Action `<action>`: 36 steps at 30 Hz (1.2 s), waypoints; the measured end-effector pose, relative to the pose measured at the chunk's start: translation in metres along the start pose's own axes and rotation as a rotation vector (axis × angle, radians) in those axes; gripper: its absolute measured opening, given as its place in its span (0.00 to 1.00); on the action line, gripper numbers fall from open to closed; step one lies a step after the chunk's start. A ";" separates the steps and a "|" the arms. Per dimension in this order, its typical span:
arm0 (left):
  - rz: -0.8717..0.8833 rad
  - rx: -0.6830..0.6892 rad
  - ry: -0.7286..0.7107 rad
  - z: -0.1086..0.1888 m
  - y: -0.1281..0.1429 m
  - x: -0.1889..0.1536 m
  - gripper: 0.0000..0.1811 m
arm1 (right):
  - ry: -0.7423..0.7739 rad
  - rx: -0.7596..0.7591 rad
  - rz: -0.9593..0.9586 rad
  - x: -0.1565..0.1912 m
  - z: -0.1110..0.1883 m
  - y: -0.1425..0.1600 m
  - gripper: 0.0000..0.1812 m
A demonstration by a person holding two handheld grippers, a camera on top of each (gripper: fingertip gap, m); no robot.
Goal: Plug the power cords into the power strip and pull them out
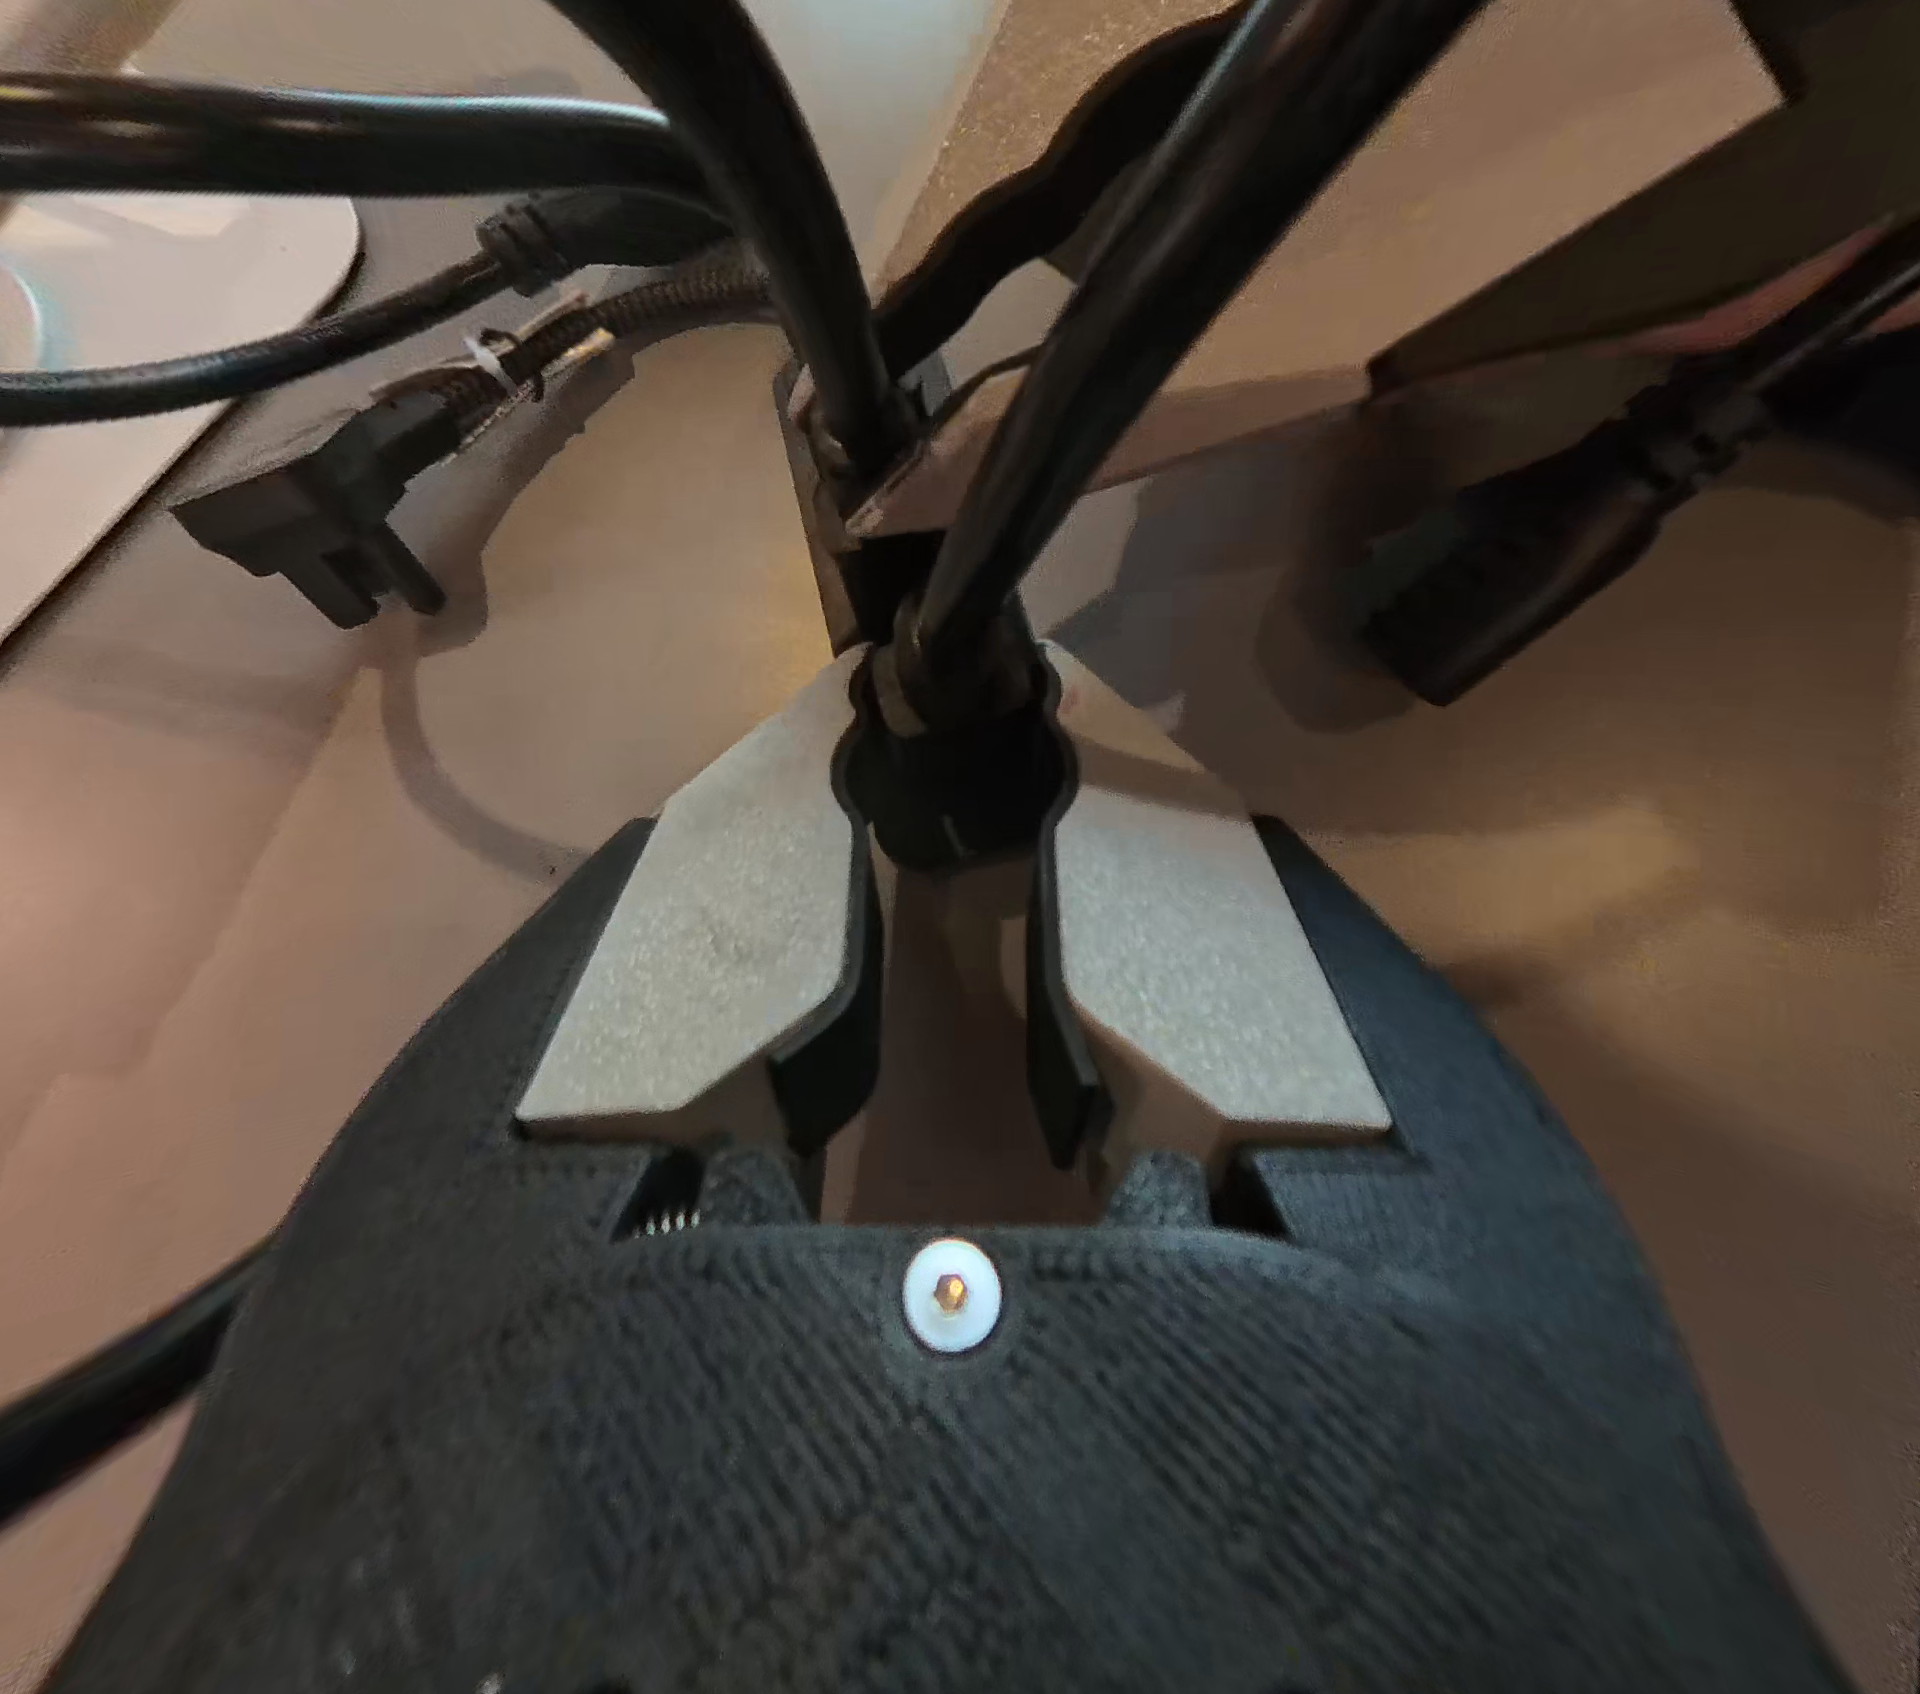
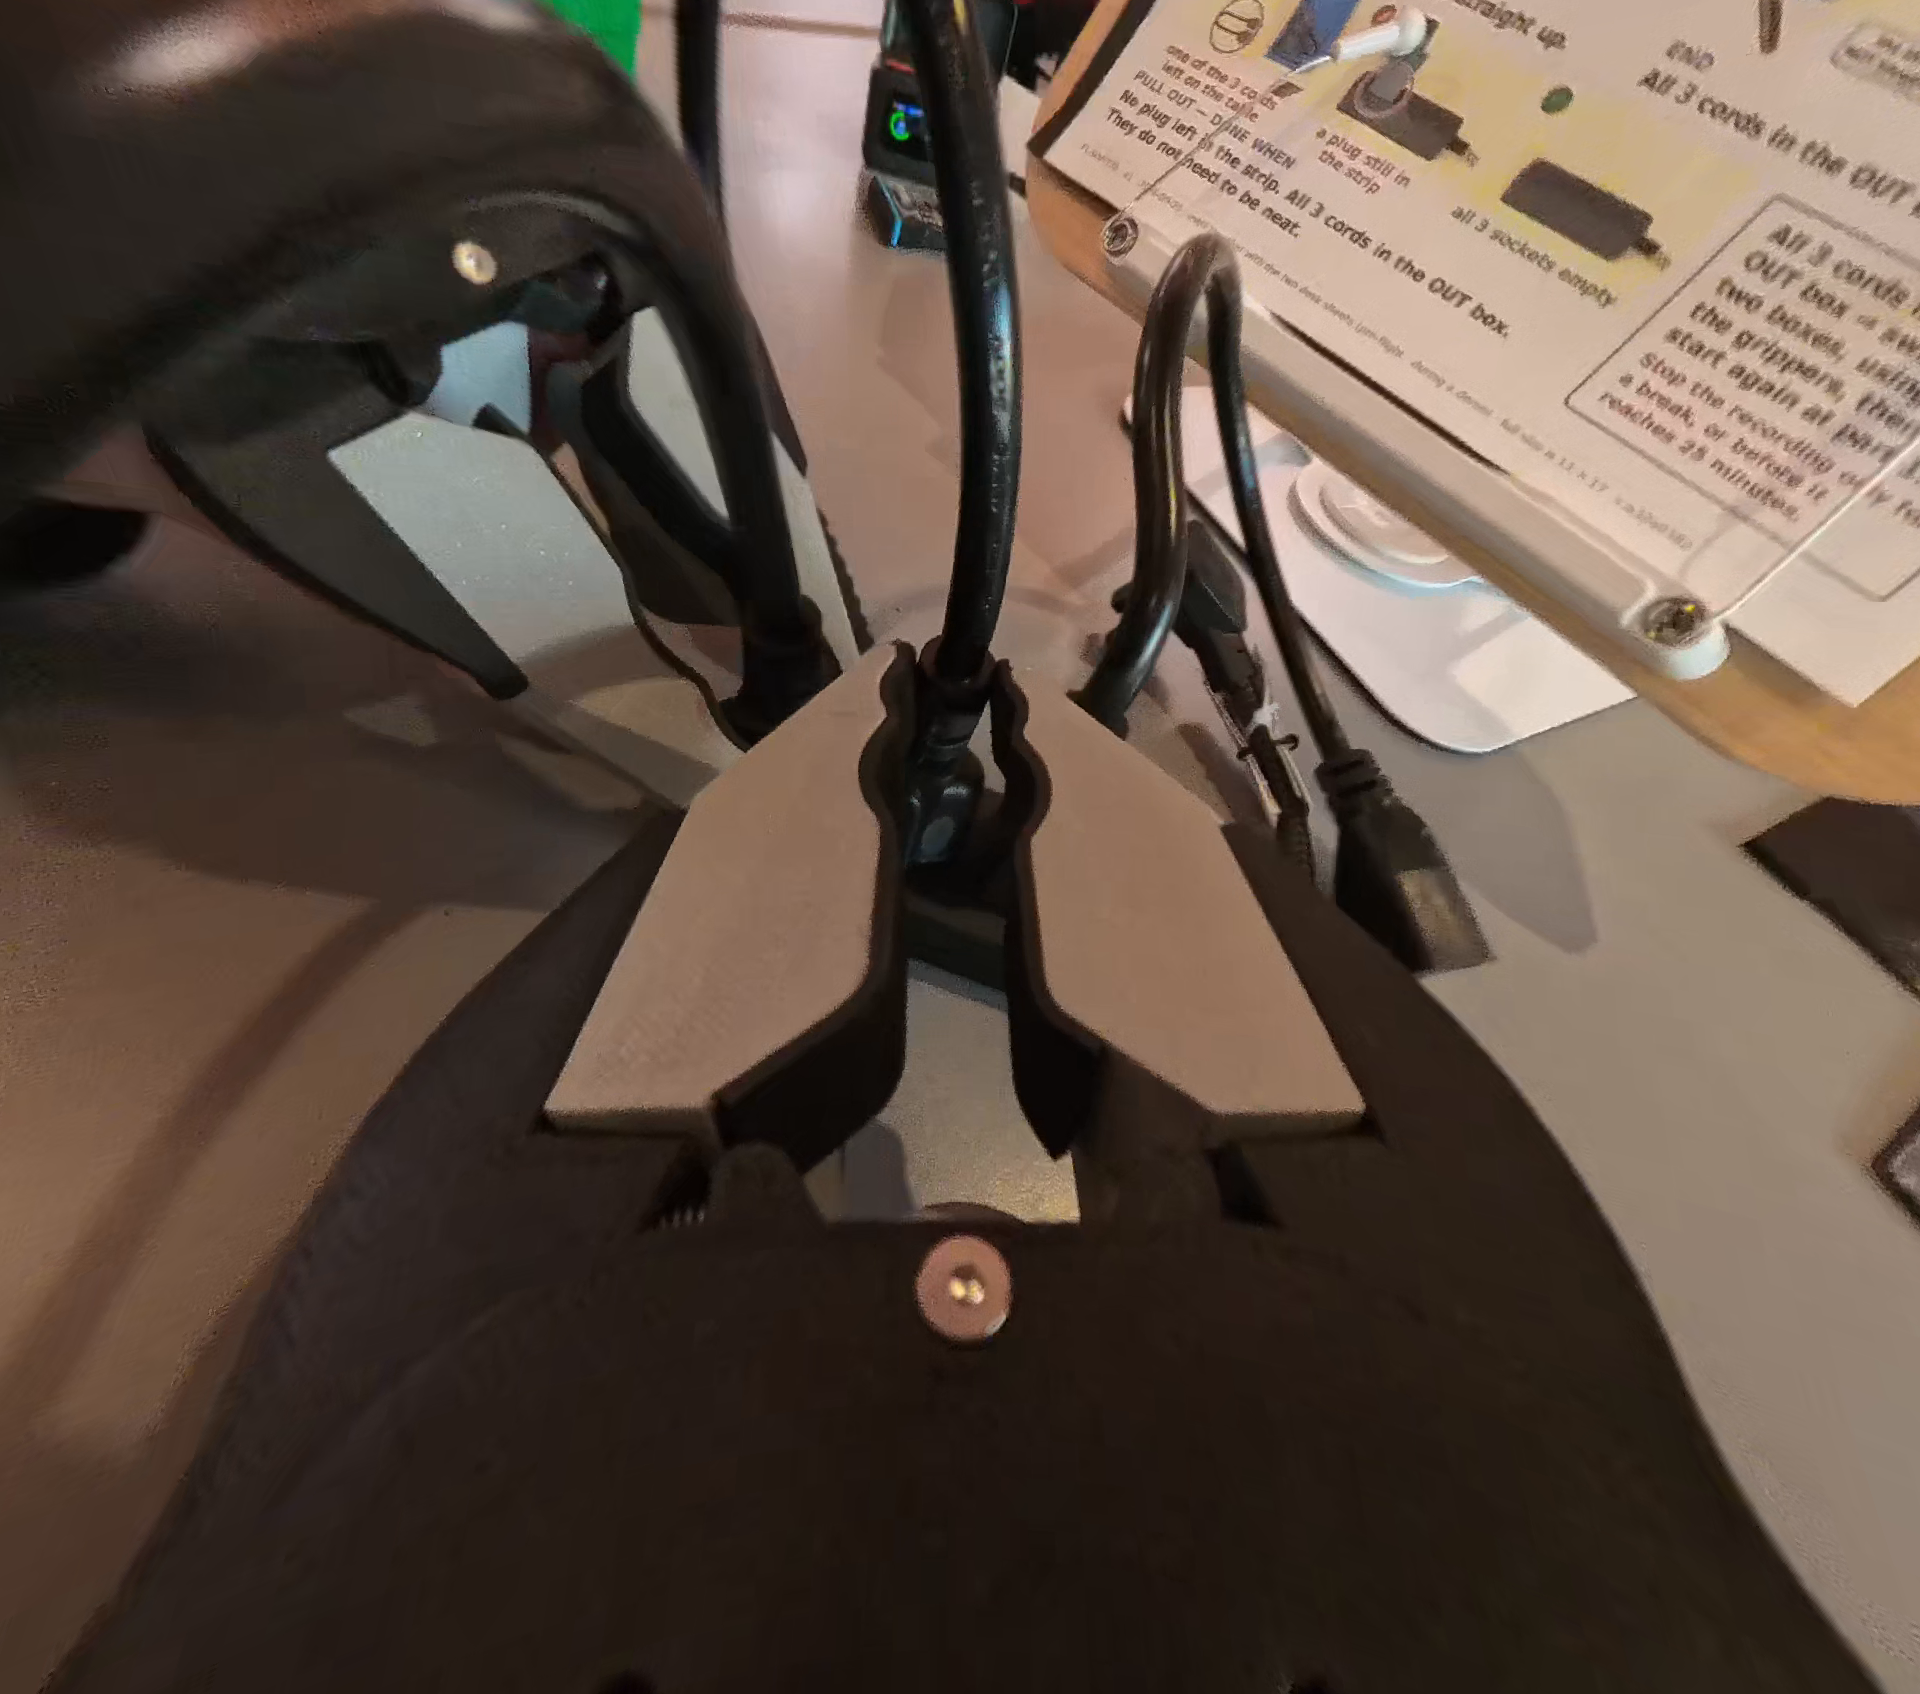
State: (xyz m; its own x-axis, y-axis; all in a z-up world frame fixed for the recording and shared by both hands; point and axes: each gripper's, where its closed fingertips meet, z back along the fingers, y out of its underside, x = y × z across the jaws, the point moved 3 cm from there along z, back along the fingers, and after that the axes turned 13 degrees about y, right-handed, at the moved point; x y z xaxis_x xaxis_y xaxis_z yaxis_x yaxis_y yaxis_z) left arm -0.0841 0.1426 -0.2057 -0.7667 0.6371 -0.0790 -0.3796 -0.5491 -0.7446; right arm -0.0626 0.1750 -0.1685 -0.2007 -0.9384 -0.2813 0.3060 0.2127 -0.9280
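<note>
Black printed housing fills the near half of both wrist views, with grey jaws reaching forward at twelve o'clock.

From the left wrist view, the left gripper (image 1: pixel 951 771) has its jaws drawn narrow around a plug (image 1: pixel 951 797), whose thick black cord (image 1: pixel 1195 273) climbs toward one o'clock. Just beyond, another cord (image 1: pixel 748 117) drops into a tan block, seemingly the strip (image 1: pixel 831 491), though cables hide most of it. At nine o'clock a loose plug (image 1: pixel 312 522) lies on the table (image 1: pixel 260 865), prongs out. A third connector (image 1: pixel 1507 574) rests at three o'clock.

From the right wrist view, the right gripper (image 2: pixel 951 709) clamps its jaws narrowly on a second plug (image 2: pixel 940 797) at the strain relief, over a dark base that may be the strip; whether it is seated I cannot tell. Its cable (image 2: pixel 987 314) arches toward twelve o'clock. The left gripper shows at nine to ten o'clock, close beside. At two o'clock a free cord end (image 2: pixel 1397 865) lies on the table, under a printed instruction sheet (image 2: pixel 1507 190) on a tilted board.

Judging from the grips, the step in hand is seating or drawing a plug at the strip. The next move likely calls for a straight pull or push along the prongs, one gripper steadying, avoiding a sideways twist that would bind the prongs or drag the strip.
</note>
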 end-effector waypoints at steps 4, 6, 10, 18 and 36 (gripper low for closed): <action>0.021 0.000 0.007 -0.002 0.001 -0.002 0.14 | -0.002 0.006 0.021 0.007 0.000 -0.002 0.06; 0.003 -0.002 0.003 -0.001 0.001 -0.003 0.14 | 0.037 -0.009 0.108 0.010 0.001 -0.003 0.06; 0.011 -0.007 0.001 0.000 0.001 0.000 0.14 | 0.012 0.011 0.009 0.000 -0.001 0.000 0.06; 0.019 -0.009 0.018 -0.001 0.002 -0.003 0.14 | 0.036 -0.001 0.120 0.006 0.002 -0.001 0.06; 0.029 0.003 -0.005 -0.003 0.000 0.002 0.14 | 0.055 0.034 0.042 0.000 -0.002 -0.001 0.06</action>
State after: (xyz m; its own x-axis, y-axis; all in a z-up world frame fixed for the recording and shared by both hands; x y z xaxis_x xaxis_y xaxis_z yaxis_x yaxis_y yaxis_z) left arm -0.0838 0.1455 -0.2078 -0.7798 0.6184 -0.0974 -0.3588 -0.5690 -0.7400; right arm -0.0646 0.1751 -0.1686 -0.2378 -0.9122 -0.3337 0.3461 0.2415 -0.9066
